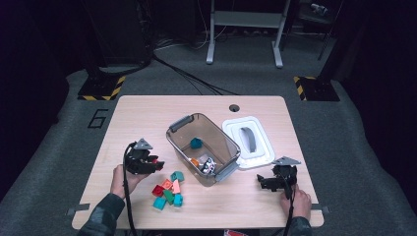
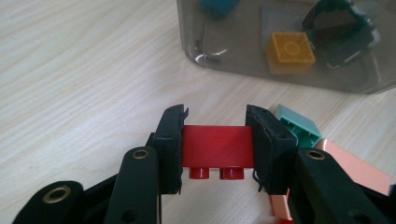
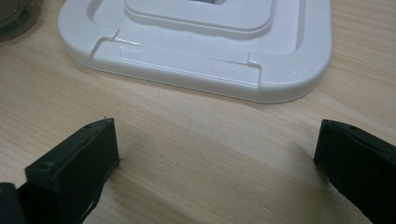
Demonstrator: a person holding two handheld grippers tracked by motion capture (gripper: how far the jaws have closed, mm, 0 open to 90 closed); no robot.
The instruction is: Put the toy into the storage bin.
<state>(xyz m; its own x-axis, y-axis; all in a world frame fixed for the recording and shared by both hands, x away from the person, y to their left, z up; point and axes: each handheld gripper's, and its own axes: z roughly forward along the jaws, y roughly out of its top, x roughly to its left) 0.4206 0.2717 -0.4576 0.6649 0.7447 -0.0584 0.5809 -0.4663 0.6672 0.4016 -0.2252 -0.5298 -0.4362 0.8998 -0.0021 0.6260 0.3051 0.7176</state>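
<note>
Left gripper view has the left tongs (image 2: 217,144) pinching a red brick (image 2: 217,147) between their pads, lifted off the bench (image 2: 84,70) just short of the clear bin (image 2: 280,70), while the right tongs (image 3: 215,154) stand spread before the white lid (image 3: 205,56).

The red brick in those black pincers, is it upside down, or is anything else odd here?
Yes. The red brick sits clamped in the left gripper with its studs pointing down toward the table. The container stands open, its white lid lying flat beside it. Nothing looks spilled or broken.
</note>
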